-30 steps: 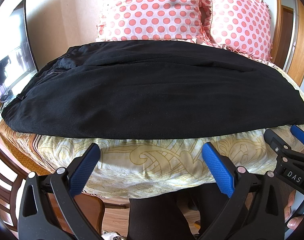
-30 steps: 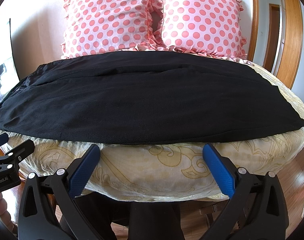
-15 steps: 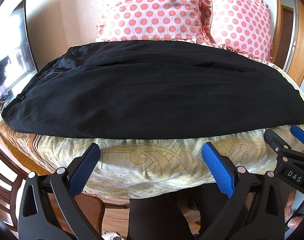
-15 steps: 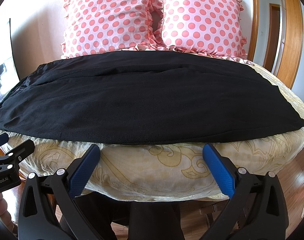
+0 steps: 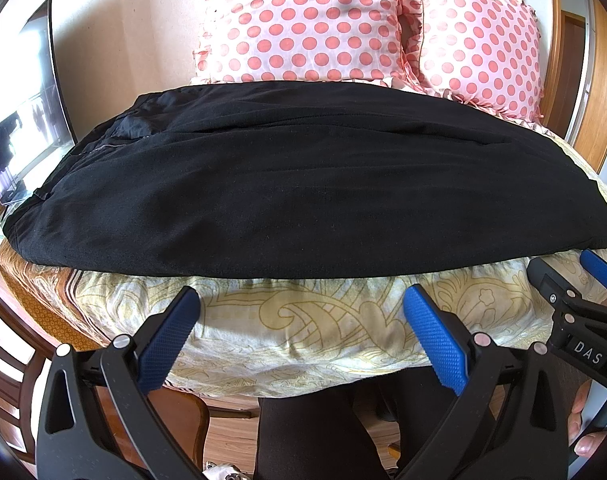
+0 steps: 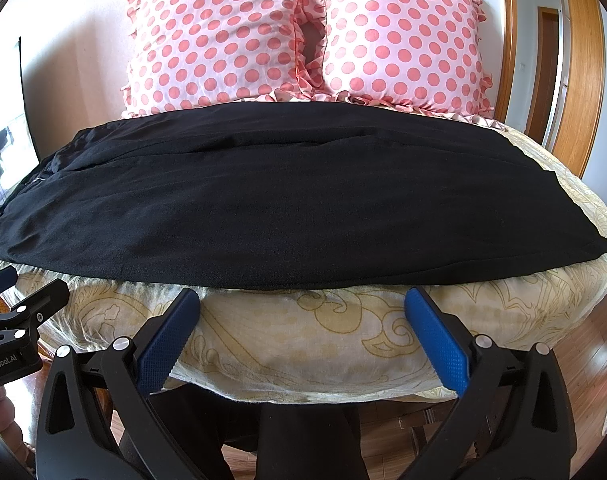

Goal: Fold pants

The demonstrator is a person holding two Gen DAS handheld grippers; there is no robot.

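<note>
Left wrist view: left gripper (image 5: 299, 312) hangs wide open just short of the bed edge (image 5: 303, 332), gripping nothing; the right gripper (image 6: 301, 314) matches it, jaws spread. Beyond, the black pants (image 5: 303, 184) lie flat across the bedspread, waistband far left. Best bet: pinch both layers at the near hem, lift evenly. Behind, polka-dot pillows (image 6: 303, 36)

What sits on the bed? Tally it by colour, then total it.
Black: 1, the pants
Pink with dots: 2, the left pillow and the right pillow
Total: 3
</note>
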